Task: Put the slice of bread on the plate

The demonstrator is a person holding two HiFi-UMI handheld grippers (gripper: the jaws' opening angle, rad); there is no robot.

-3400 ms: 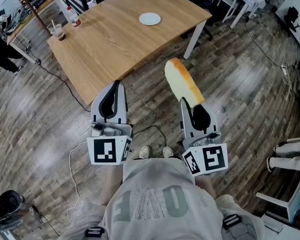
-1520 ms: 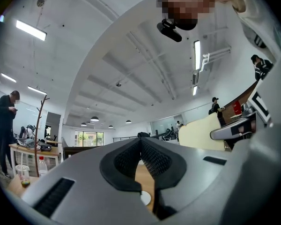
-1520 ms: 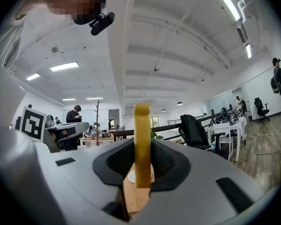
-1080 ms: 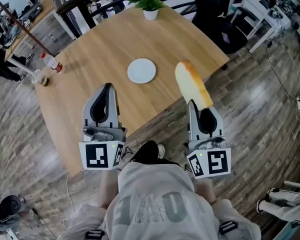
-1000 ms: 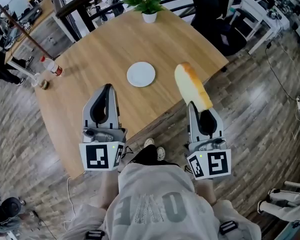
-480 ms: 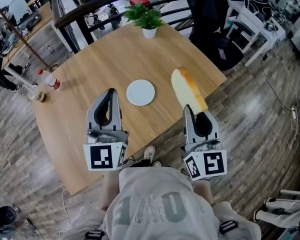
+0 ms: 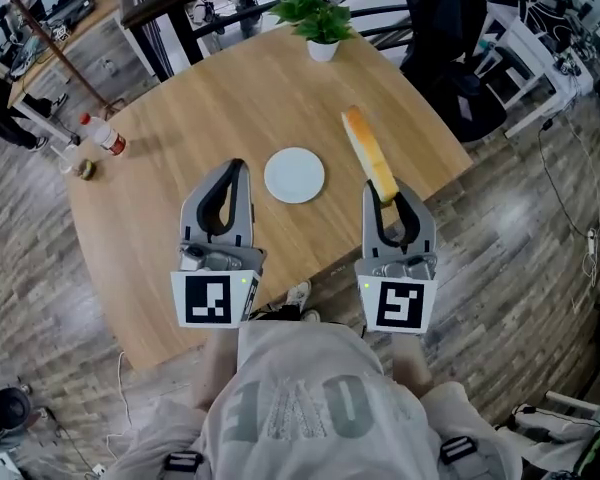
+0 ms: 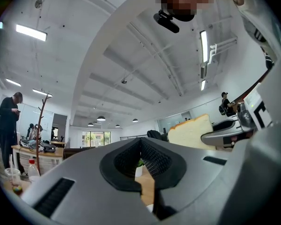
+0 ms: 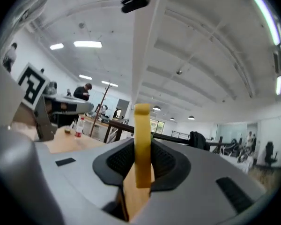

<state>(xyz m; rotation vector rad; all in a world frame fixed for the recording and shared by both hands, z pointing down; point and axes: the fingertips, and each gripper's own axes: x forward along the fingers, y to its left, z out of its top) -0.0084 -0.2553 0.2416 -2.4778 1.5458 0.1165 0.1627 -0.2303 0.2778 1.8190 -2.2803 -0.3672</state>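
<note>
The slice of bread (image 7: 368,153) stands out from my right gripper (image 7: 382,194), which is shut on its lower end; it shows edge-on, crust outward. In the right gripper view the bread (image 9: 142,125) stands upright between the dark pads of the right gripper (image 9: 141,144). The small white plate (image 7: 294,175) lies on the round wooden table (image 7: 210,98), just left of the bread and between the two grippers. My left gripper (image 7: 237,168) is shut with nothing in it, its tips over the table beside the plate. The left gripper view shows the left gripper (image 8: 140,142) and the bread (image 8: 191,131) to its right.
A potted plant (image 7: 323,13) stands at the table's far edge. A bottle with a red label (image 7: 105,133) and a small cup (image 7: 85,168) sit at the far left. Dark chairs and a railing lie beyond the table. A person stands at the far left (image 8: 9,121).
Both grippers have come forward over the table's near edge and the plate now lies between them. The right gripper has rolled, so the bread has turned from face-on to edge-on.
</note>
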